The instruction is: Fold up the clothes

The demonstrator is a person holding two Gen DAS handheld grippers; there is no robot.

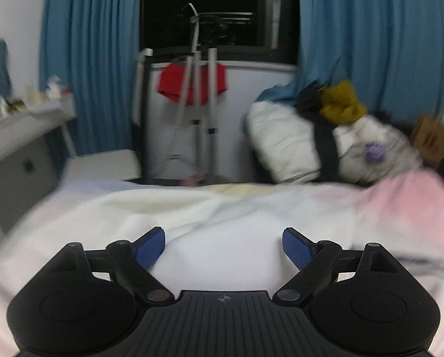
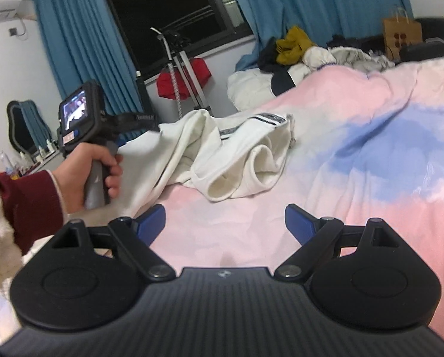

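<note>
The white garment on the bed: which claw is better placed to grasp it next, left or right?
Probably left. In the right wrist view, the hand holding the left claw is beside the white garment, while the open right claw hangs over bare pink bedding.

Crumpled white garment with dark striped trim (image 2: 239,160) lies mid-frame on the pink-and-blue bedspread (image 2: 370,154); right tongs (image 2: 224,223) gape, empty.

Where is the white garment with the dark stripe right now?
In the right wrist view, the white garment lies crumpled on the pink-and-blue bedspread, centre-left, ahead of the open right gripper, beside the person's left hand.
</note>
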